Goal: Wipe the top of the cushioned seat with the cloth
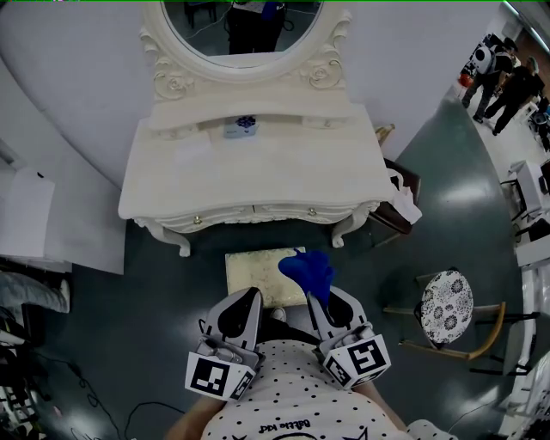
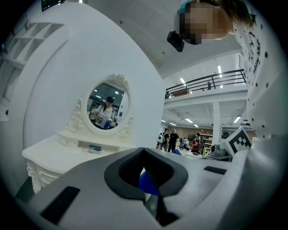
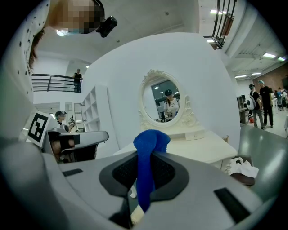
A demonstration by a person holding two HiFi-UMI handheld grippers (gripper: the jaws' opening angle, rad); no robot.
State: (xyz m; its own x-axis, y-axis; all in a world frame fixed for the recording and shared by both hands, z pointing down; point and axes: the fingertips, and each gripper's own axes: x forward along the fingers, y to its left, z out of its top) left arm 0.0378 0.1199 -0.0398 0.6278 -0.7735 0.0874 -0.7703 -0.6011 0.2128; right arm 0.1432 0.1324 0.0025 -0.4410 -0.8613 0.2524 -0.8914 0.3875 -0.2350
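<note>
The cushioned seat is a cream stool on the dark floor just in front of the dressing table, partly hidden by both grippers. My right gripper is shut on a blue cloth, which bunches above the seat's right end. In the right gripper view the blue cloth stands up between the jaws of the right gripper. My left gripper hovers over the seat's near edge, beside the right one. The left gripper looks shut with nothing held; a bit of blue cloth shows behind its jaws.
A white dressing table with an oval mirror stands right behind the seat; a small box lies on its shelf. To the right are a chair with a patterned seat and a brown case with white bag. People stand far right.
</note>
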